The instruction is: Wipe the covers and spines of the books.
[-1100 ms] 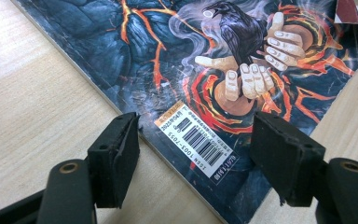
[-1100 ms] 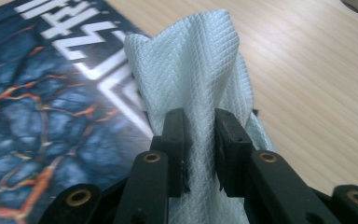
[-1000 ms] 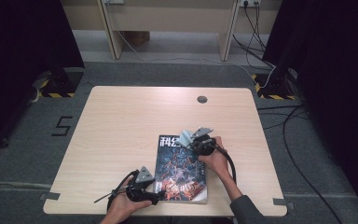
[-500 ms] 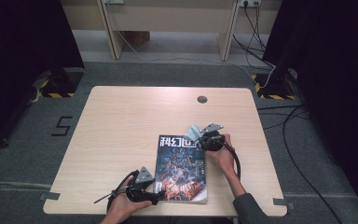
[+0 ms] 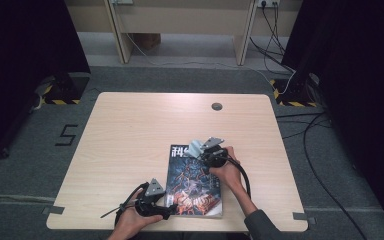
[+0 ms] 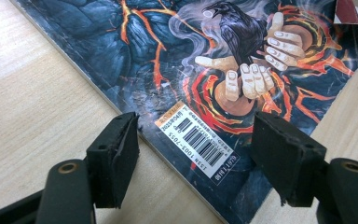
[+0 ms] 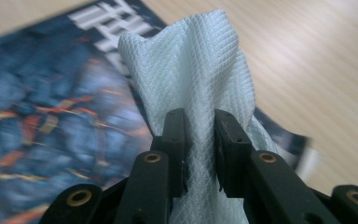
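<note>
Over the dark lava-patterned magazine [image 5: 194, 181], my right tongs [image 7: 199, 135] grip a white textured cloth [image 7: 193, 70], mid-wipe; left tongs [image 6: 196, 151] rest open astride its corner; next stroke needs light pressure.

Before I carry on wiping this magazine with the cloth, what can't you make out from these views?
- Left gripper: whether its open jaws press the magazine; its pads hide the contact.
- White cloth: whether it touches the cover; right gripper hides its lower end.
- Cover title: blurred in the right gripper view, tiny from high.
- Magazine's underside: hidden against the table.
</note>
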